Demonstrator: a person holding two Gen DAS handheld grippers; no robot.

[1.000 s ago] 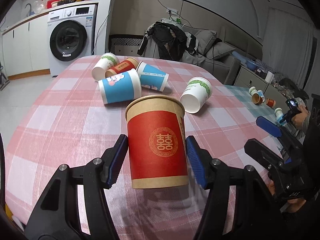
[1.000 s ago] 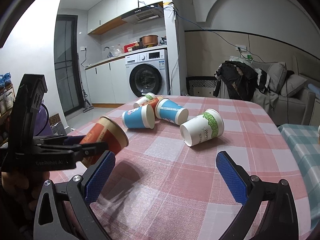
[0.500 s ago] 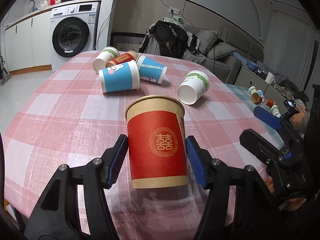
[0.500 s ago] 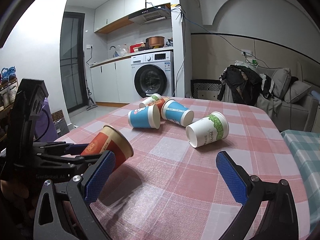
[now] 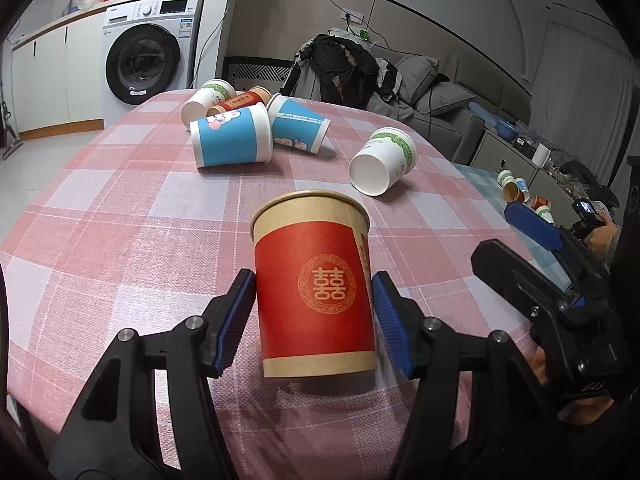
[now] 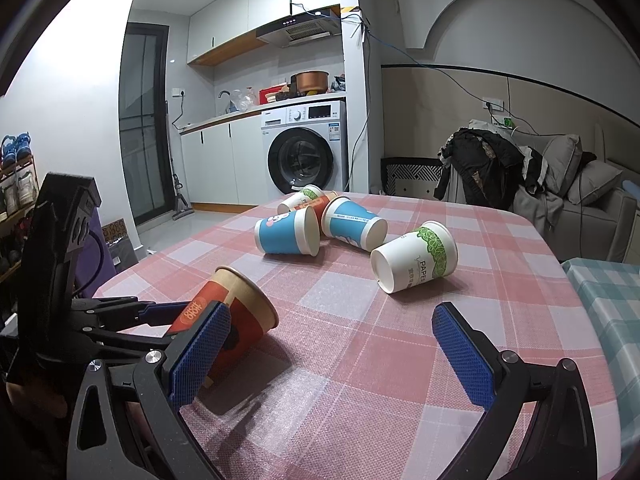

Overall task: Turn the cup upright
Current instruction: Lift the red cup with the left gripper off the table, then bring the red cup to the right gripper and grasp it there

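Cup (image 5: 316, 284), red and kraft, sits clamped between the left hand-held gripper's (image 5: 314, 316) blue pads, tilted above the table (image 5: 120, 208); the right hand-held gripper (image 6: 330, 354) is spread wide, holding nothing.

Red cup (image 5: 316, 292) between left tongs (image 5: 314, 316) (pinched)

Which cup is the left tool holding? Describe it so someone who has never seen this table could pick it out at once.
Start at the pink checked table. Five cups lie on their sides toward its far end; the held one is at the near edge, clamped in the left tool. It is the brown paper cup with a wide red band and a gold round emblem, tilted in the air rather than lying down.
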